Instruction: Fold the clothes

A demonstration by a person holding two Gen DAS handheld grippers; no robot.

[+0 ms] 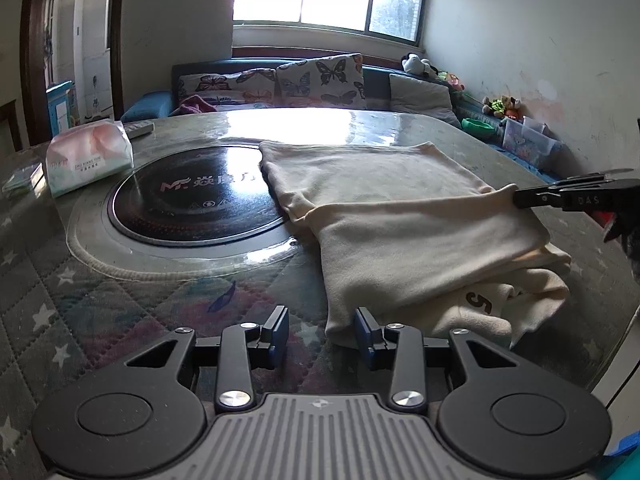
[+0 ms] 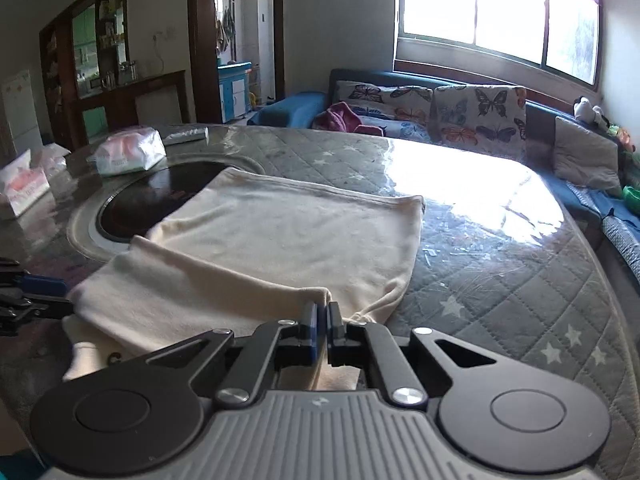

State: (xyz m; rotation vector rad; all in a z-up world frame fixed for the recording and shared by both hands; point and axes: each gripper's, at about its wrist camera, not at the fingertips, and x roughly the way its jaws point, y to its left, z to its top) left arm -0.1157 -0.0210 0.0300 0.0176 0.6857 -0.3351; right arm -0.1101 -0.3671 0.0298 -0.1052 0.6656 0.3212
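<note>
Cream garment [image 1: 400, 216]: partly folded on the quilted desk [image 1: 120, 304], far edge overlapping the black induction cooktop [image 1: 192, 204].
Left gripper [image 1: 322, 334]: released, jaws apart at the near hem.
Right gripper [image 2: 323, 322]: clenched on a fold corner.

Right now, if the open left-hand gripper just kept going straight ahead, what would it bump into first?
Most likely the cream garment: the left gripper already has its near corner beside its right-side finger. Depth is hard to judge here.

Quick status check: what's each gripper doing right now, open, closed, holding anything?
Left gripper: open, holding nothing, at the near corner of the cream garment.
Right gripper: closed, pinching a folded edge of the cream garment.
</note>
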